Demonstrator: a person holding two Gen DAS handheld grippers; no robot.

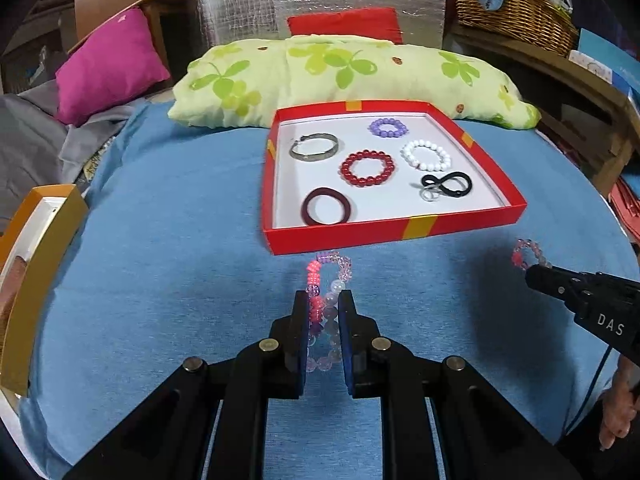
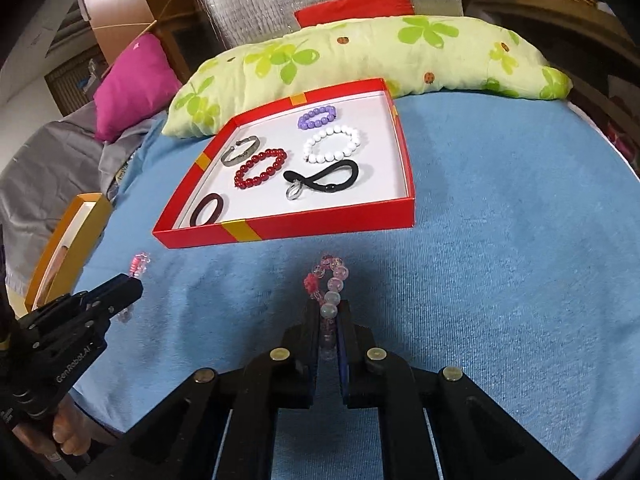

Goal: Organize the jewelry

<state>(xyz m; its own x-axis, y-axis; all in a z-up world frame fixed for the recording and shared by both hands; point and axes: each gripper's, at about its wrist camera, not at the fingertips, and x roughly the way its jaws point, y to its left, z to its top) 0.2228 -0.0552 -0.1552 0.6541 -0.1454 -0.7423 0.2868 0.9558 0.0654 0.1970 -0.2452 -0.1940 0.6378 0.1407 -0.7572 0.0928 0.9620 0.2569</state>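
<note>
My left gripper (image 1: 324, 300) is shut on a pink and purple bead bracelet (image 1: 334, 270), held above the blue cloth just short of the red box (image 1: 396, 228). My right gripper (image 2: 329, 308) is shut on a pink and clear bead bracelet (image 2: 332, 280), also in front of the red box (image 2: 320, 228). Each gripper shows in the other's view, the right one (image 1: 534, 272) and the left one (image 2: 134, 286). The box holds several bracelets and hair ties: silver bangle (image 1: 314, 147), purple (image 1: 389, 127), white (image 1: 426, 155), red (image 1: 367, 168), maroon tie (image 1: 326, 206), black tie (image 1: 447, 185).
A green flowered pillow (image 1: 340, 76) lies behind the box. A magenta cushion (image 1: 110, 64) and grey cloth are at the left. An orange box (image 1: 36, 260) stands at the left edge of the blue cloth (image 1: 180, 240). A wicker basket (image 1: 516, 8) is at the back right.
</note>
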